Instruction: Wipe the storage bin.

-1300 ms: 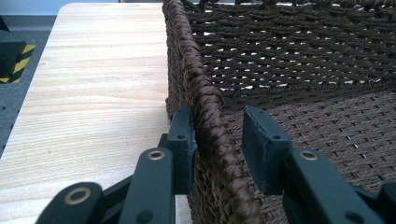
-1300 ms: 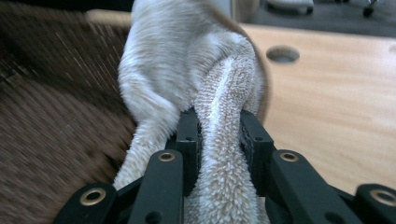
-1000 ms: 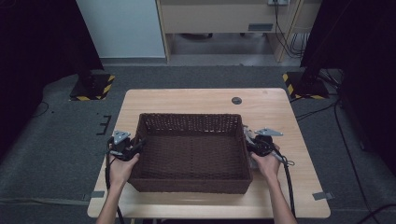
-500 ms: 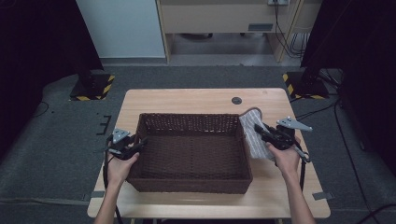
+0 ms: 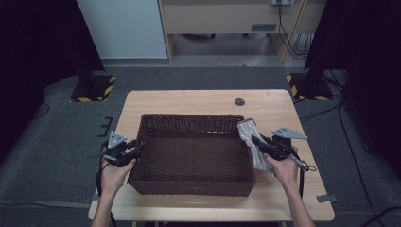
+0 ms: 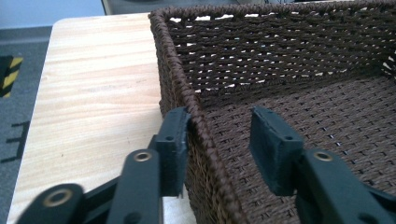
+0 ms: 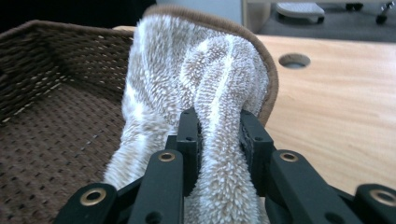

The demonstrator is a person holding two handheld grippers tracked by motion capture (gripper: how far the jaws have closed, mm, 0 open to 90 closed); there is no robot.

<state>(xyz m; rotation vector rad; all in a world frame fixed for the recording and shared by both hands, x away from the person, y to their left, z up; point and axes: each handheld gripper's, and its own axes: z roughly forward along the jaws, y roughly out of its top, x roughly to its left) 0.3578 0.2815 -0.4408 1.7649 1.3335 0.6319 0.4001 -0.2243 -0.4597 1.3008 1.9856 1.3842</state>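
A dark brown woven basket (image 5: 189, 117) stands in the middle of the wooden table. My left gripper (image 5: 135, 153) is at its left wall. In the left gripper view the jaws (image 6: 219, 135) straddle the basket wall (image 6: 196, 121): the outer pad lies against the rim and the inner pad stands apart, so it is open. These jaws have just been closing. My right gripper (image 5: 255, 139) is shut on a fluffy beige cloth with brown edging (image 5: 247, 132), held above the basket's right rim. Up close, the cloth (image 7: 210, 70) bulges between the pads (image 7: 219, 130), with the basket (image 7: 56, 93) to its left.
The table (image 5: 189, 100) has a round cable hole (image 5: 239, 101) behind the basket. Bare wood lies to the right of the basket and along the front edge. Black stands with yellow-striped feet (image 5: 92, 90) are on the floor at the back corners.
My right gripper has risen from beside the basket's right wall with the cloth in it, which now hangs over the rim. The left hand has stayed at the left wall.
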